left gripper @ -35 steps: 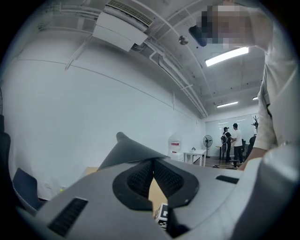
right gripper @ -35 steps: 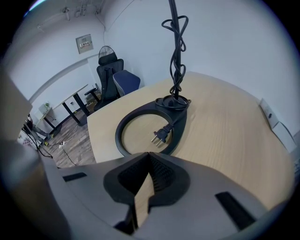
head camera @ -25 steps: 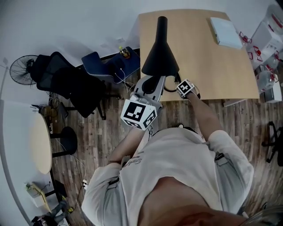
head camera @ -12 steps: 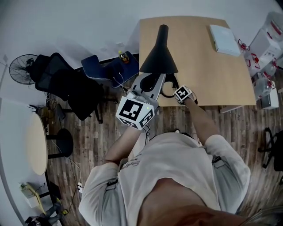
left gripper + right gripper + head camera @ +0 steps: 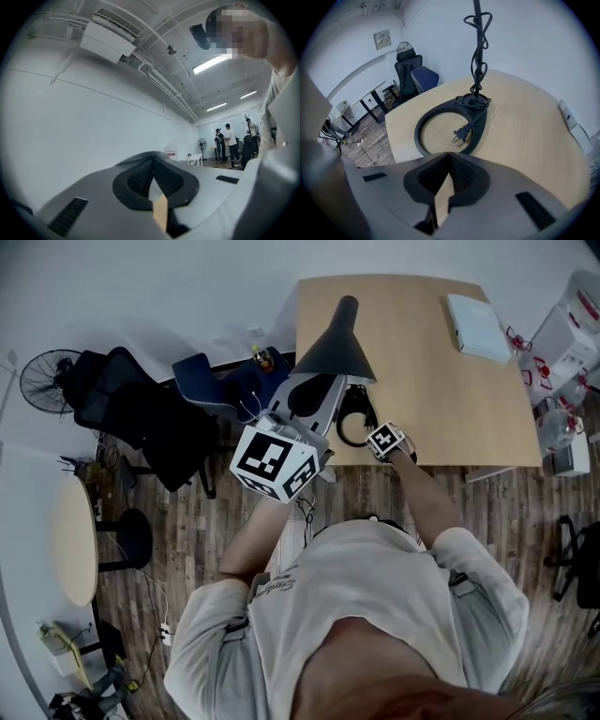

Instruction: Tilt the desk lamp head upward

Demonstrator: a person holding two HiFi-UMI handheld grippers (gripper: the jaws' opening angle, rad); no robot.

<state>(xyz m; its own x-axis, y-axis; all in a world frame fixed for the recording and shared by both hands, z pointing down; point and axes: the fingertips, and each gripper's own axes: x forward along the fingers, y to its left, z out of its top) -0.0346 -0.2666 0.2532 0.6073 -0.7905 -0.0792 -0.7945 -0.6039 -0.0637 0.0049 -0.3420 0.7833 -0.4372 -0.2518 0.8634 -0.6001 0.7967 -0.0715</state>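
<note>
Wooden floorboards surround a pale desk (image 5: 441, 381); the black cone-shaped lamp head (image 5: 336, 345) hangs tilted above its left edge, with the ring base (image 5: 420, 131) at the near edge by the near left corner; a plug (image 5: 461, 134) lies inside the ring, and cable (image 5: 477, 28) is wound up the stem; the left gripper (image 5: 153, 163) is raised just beneath the head, jaws pressed together on nothing, facing wall and ceiling; the right gripper (image 5: 449, 157), jaws likewise closed and empty, sits beside the ring base; a white box (image 5: 478, 326) lies near the far right corner.
</note>
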